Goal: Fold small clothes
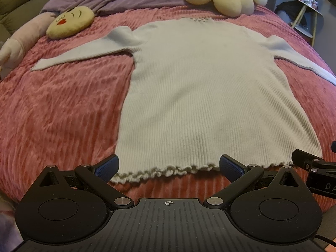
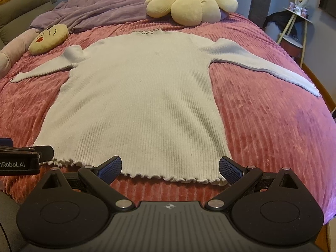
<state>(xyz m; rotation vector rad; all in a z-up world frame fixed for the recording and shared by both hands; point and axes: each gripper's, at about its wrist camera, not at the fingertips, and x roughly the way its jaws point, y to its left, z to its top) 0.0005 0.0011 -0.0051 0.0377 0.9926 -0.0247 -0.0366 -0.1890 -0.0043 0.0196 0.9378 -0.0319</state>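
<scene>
Sweater [image 1: 205, 96] lies flat on the bed [image 1: 63, 109], sleeves spread, ready to fold. Left gripper [image 1: 169, 164] and right gripper [image 2: 170, 166] both released, poised at near hem corners, likely for pickup.

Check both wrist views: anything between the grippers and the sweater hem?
Nothing visible. The left gripper and right gripper are open at the sweater hem, only bare pink bedspread between. The flower cushion and face cushion lie beyond the collar.

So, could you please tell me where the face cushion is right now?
The face cushion lies at the far left of the bed in both views, on the pink bedspread, just beyond the sweater's left sleeve.
</scene>
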